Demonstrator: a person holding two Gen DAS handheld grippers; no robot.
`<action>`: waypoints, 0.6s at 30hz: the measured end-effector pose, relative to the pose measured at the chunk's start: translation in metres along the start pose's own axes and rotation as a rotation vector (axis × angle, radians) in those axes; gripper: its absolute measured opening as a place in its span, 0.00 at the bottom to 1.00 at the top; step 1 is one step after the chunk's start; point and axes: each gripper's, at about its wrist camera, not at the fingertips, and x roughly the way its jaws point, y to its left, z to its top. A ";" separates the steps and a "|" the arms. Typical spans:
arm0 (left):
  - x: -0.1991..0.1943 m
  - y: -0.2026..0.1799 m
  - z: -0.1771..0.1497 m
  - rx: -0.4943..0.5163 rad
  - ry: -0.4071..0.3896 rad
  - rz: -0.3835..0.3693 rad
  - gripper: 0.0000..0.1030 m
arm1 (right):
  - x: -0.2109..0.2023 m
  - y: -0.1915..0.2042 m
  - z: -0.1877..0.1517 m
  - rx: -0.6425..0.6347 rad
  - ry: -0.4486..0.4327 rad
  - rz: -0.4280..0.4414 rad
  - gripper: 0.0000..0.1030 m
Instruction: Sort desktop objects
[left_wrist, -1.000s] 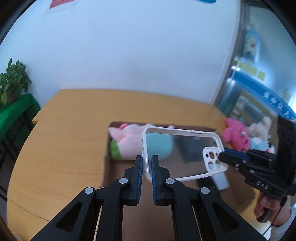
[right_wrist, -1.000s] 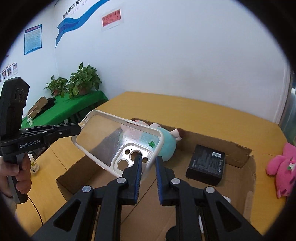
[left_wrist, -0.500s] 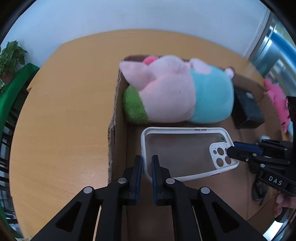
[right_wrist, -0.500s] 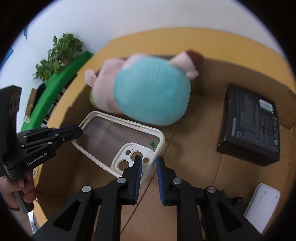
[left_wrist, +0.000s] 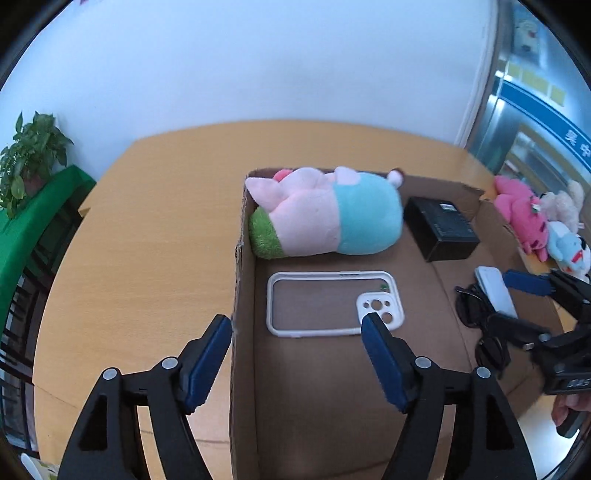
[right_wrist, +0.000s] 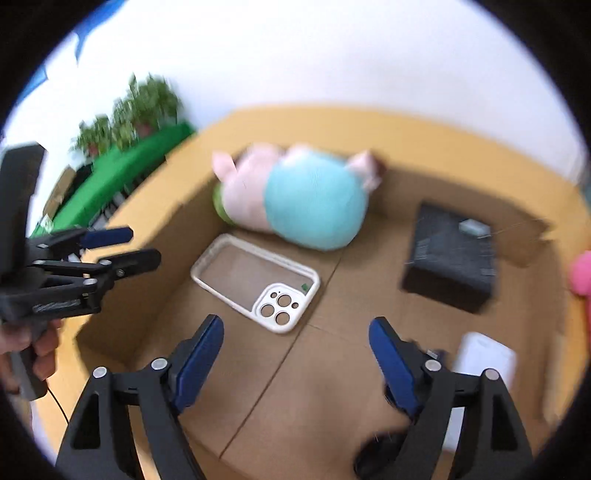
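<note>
A white-rimmed clear phone case (left_wrist: 332, 304) (right_wrist: 258, 282) lies flat on the floor of the cardboard box (left_wrist: 242, 280) (right_wrist: 155, 240), free of both grippers. My left gripper (left_wrist: 297, 325) hovers just behind it, jaws opening wide, nothing between them. My right gripper (right_wrist: 295, 334) hangs over the box floor near the case's camera end, jaws also opening, holding nothing. A pink and teal plush toy (left_wrist: 325, 218) (right_wrist: 295, 199) lies along the box's far wall, with a black box (left_wrist: 441, 227) (right_wrist: 450, 254) to its right.
A white flat device (left_wrist: 495, 291) (right_wrist: 484, 362) and black sunglasses (left_wrist: 476, 314) sit at the box's right side. Pink and beige plush toys (left_wrist: 524, 214) lie on the wooden table (left_wrist: 147, 240) outside the box. Potted plants (left_wrist: 29, 155) stand on a green stand at left.
Both grippers carried the phone case down into the box, then let go and spread wide. The case now rests flat on the box floor, and both grippers have pulled back from it.
</note>
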 end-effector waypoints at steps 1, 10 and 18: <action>-0.006 -0.004 -0.009 0.004 -0.019 0.001 0.70 | -0.008 -0.001 -0.004 0.005 -0.031 -0.016 0.79; -0.014 -0.012 -0.061 0.006 -0.017 0.037 0.70 | -0.062 -0.035 -0.094 0.086 -0.228 -0.164 0.80; -0.010 -0.036 -0.081 0.033 0.012 0.079 0.71 | -0.063 -0.082 -0.126 0.082 -0.202 -0.204 0.80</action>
